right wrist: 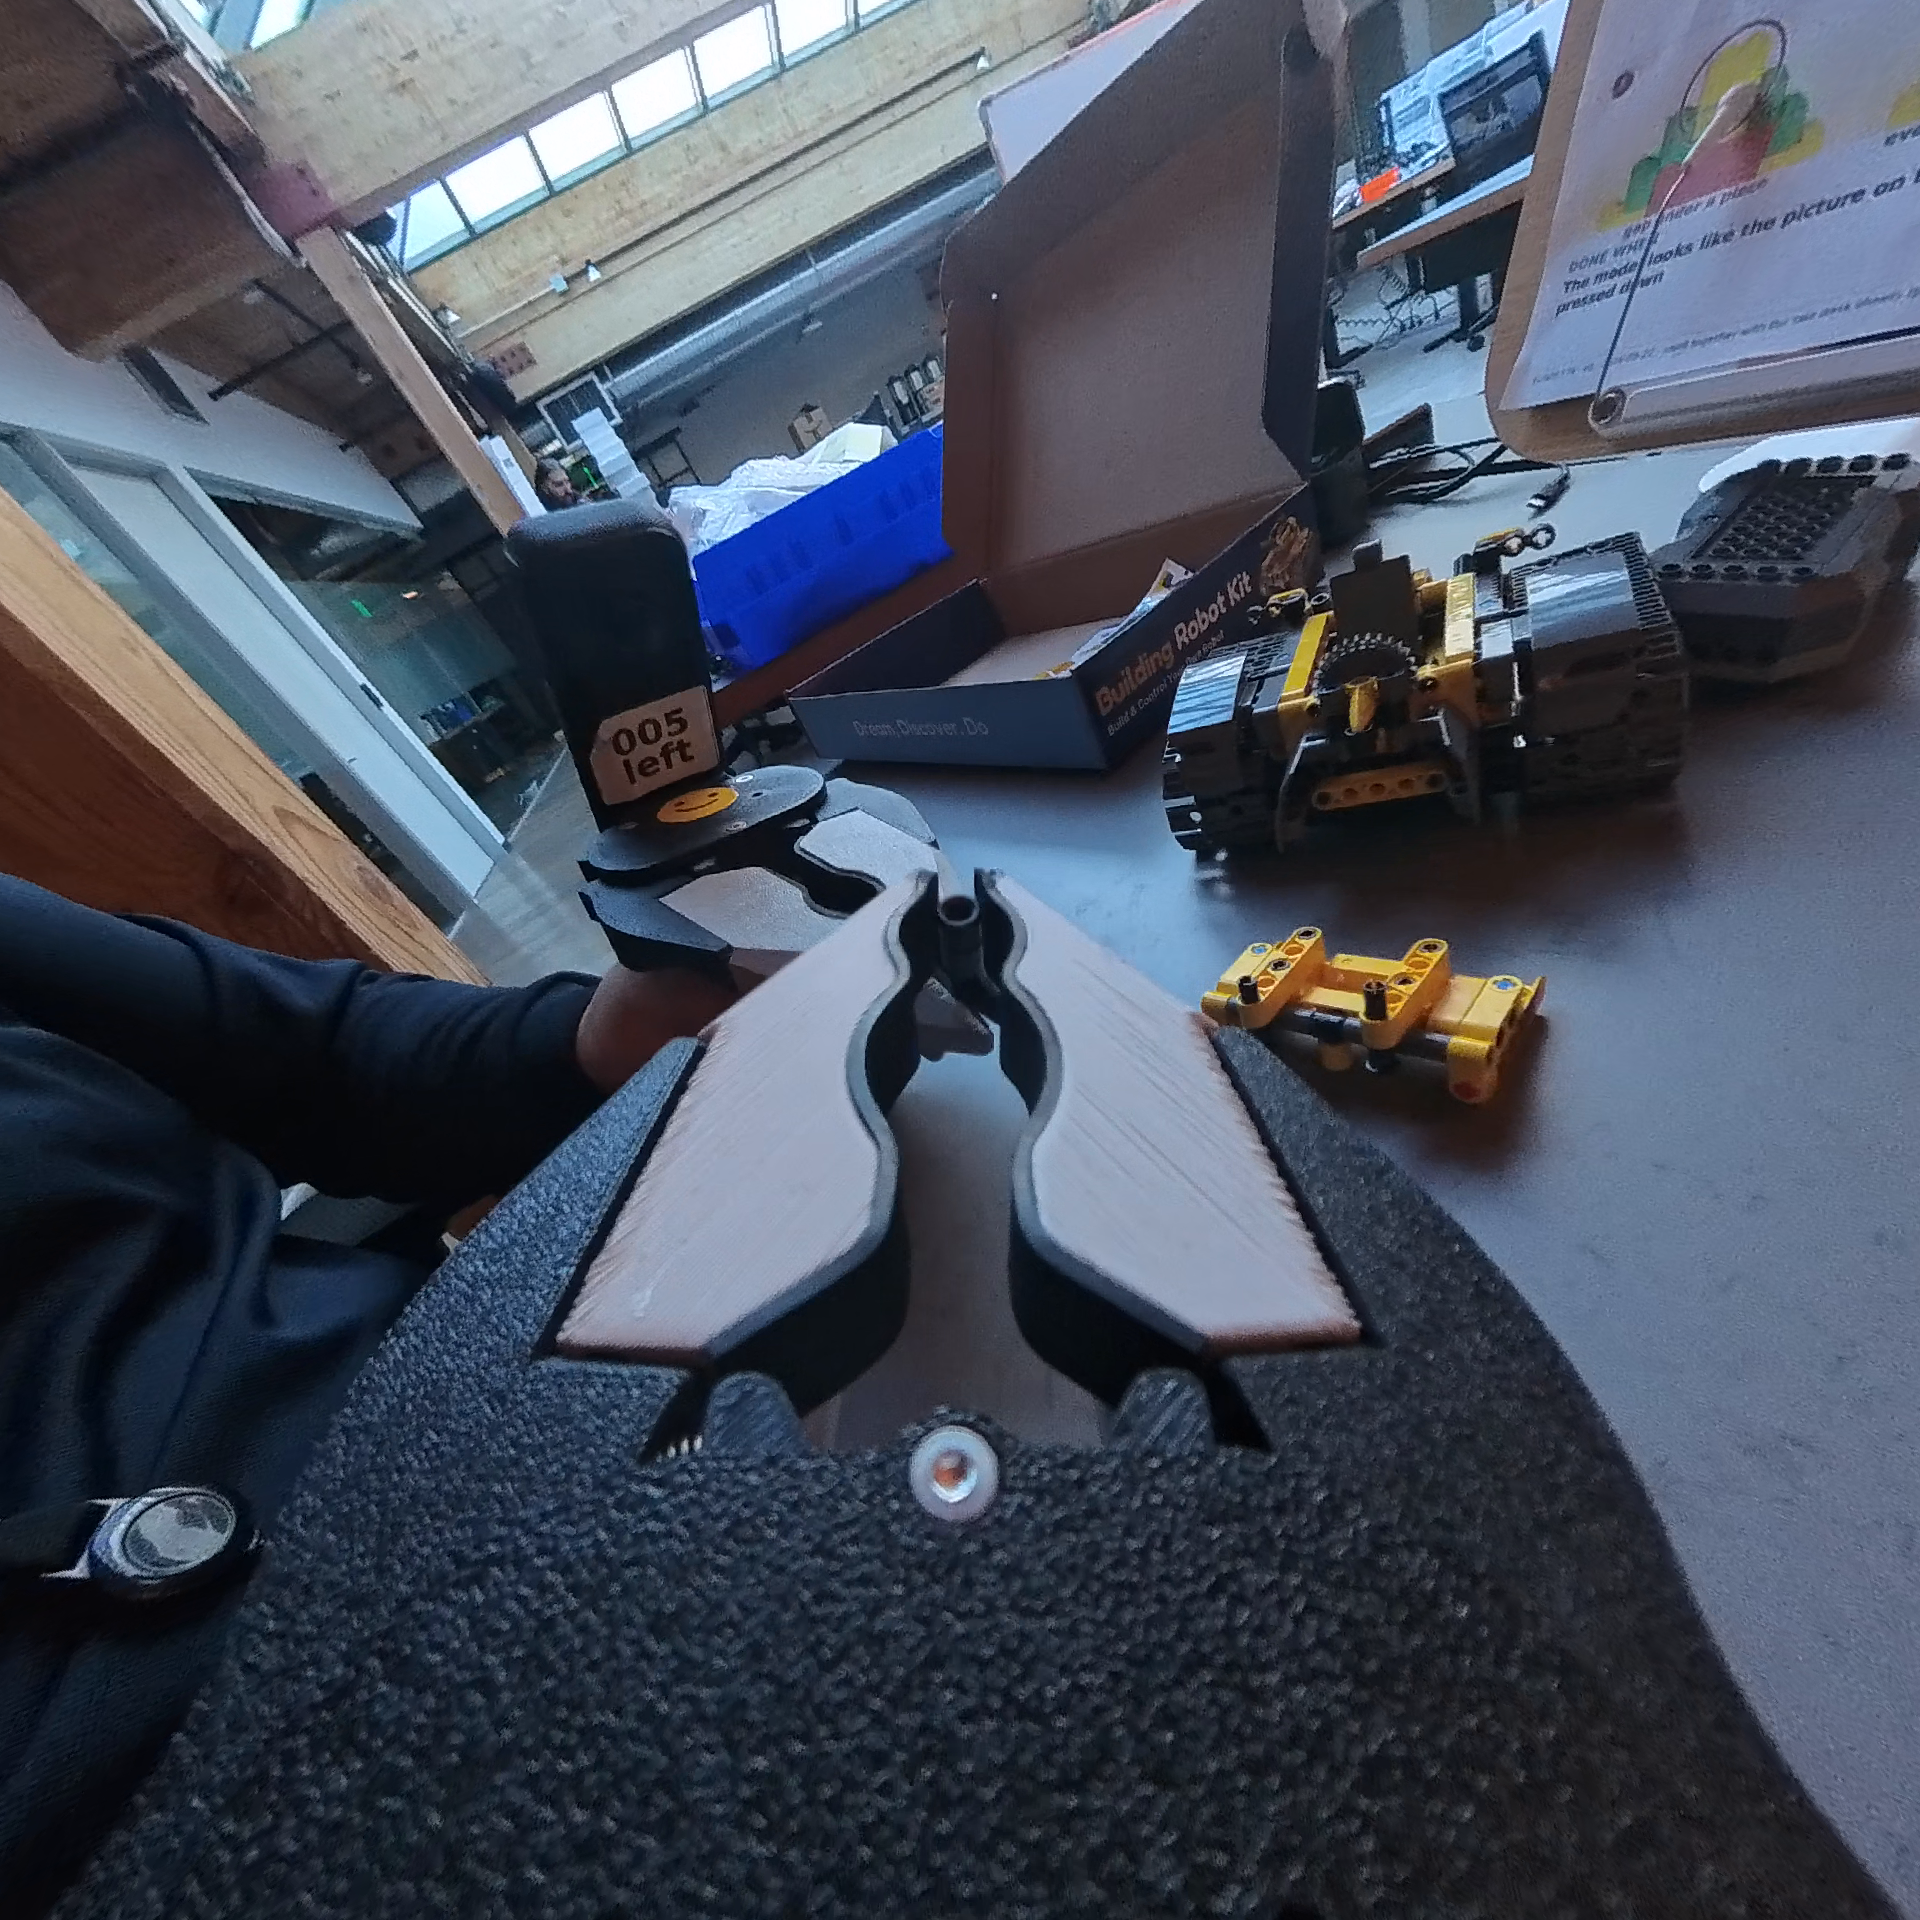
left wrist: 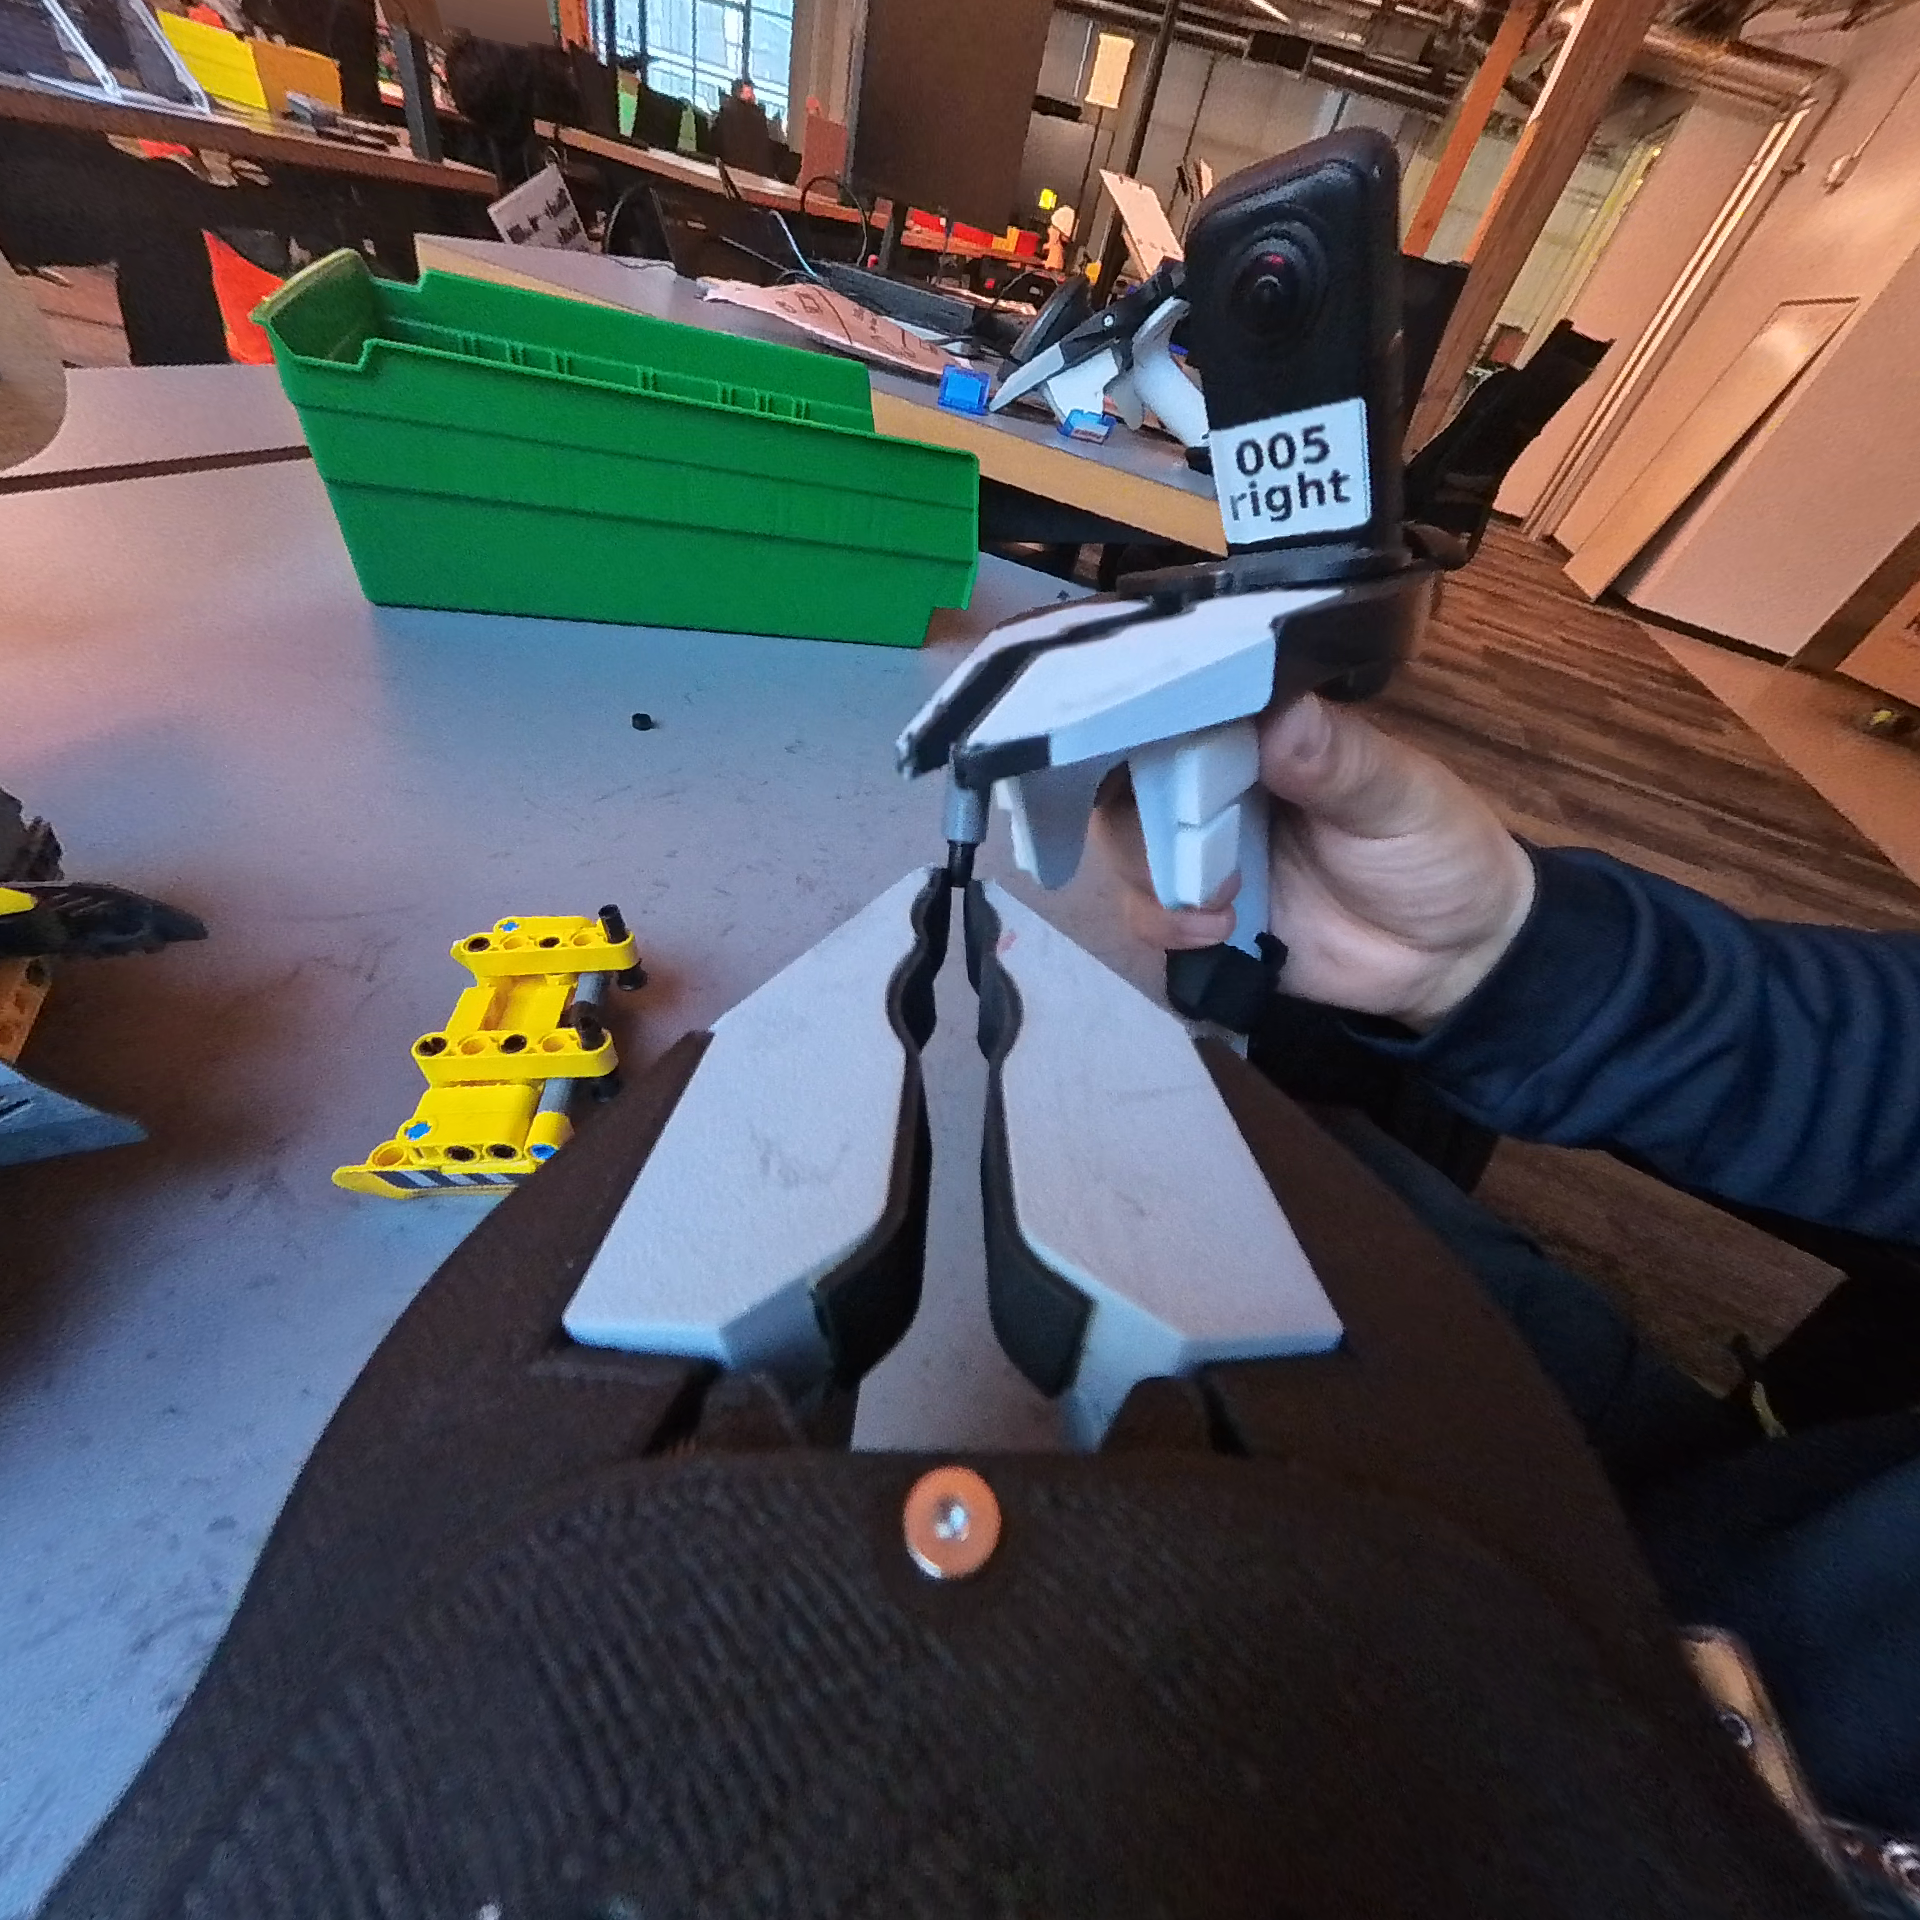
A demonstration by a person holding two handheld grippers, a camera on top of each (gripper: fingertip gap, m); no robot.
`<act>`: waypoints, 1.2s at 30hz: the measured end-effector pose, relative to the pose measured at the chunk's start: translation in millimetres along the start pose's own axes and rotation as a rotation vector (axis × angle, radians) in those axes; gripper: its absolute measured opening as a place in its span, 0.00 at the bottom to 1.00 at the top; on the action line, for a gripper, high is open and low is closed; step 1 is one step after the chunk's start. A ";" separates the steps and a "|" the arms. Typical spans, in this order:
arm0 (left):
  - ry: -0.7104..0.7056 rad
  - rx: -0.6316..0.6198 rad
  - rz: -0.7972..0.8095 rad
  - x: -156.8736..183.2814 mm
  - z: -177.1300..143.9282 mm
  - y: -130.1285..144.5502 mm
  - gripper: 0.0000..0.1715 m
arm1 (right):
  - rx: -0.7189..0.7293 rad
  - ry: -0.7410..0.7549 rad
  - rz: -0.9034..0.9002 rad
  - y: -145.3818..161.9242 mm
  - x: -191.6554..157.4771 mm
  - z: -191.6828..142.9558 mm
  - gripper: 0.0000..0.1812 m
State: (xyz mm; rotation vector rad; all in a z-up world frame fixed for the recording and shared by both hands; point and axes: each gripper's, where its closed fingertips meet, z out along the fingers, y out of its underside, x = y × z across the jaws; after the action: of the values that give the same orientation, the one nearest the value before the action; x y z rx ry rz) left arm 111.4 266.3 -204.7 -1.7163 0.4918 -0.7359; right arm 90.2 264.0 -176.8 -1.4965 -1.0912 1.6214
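Observation:
A small pin, grey at one end and black at the other (left wrist: 960,831), is held in the air between both grippers. My left gripper (left wrist: 951,894) is shut on its black lower end. My right gripper (left wrist: 930,758), held by a hand in a dark sleeve, grips the pin's upper end from above. In the right wrist view my right gripper (right wrist: 956,904) is shut on the black pin (right wrist: 956,930), with the left gripper (right wrist: 951,1023) just beyond it. A yellow brick assembly (left wrist: 499,1049) lies on the grey table (left wrist: 208,727), left of the grippers; it also shows in the right wrist view (right wrist: 1371,1003).
A green bin (left wrist: 623,468) stands at the table's far side, with a small black piece (left wrist: 641,720) before it. A black and yellow tracked model (right wrist: 1423,696), an open cardboard box (right wrist: 1039,520), a dark grey part (right wrist: 1787,571) and a clipboard with a sheet (right wrist: 1714,208) stand farther off. Less than 4 cm separates the two grippers' tips.

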 end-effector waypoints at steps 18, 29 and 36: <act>-0.002 -0.006 -0.029 -2.8 -1.0 1.5 0.00 | 0.145 -0.058 0.040 -30.5 -0.3 -25.1 0.00; 0.008 -0.005 -0.025 -0.9 -1.1 1.3 0.01 | 0.166 0.328 -0.513 -56.6 -8.2 -33.9 0.34; 0.018 0.015 -0.016 2.6 -1.2 -1.0 0.01 | -0.020 0.271 -0.340 -24.2 2.0 -17.9 0.39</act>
State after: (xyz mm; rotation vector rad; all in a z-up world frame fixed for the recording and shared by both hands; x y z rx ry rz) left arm 112.4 264.0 -203.0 -1.7031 0.4843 -0.7655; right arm 106.1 278.6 -155.8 -1.4047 -1.1369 1.1440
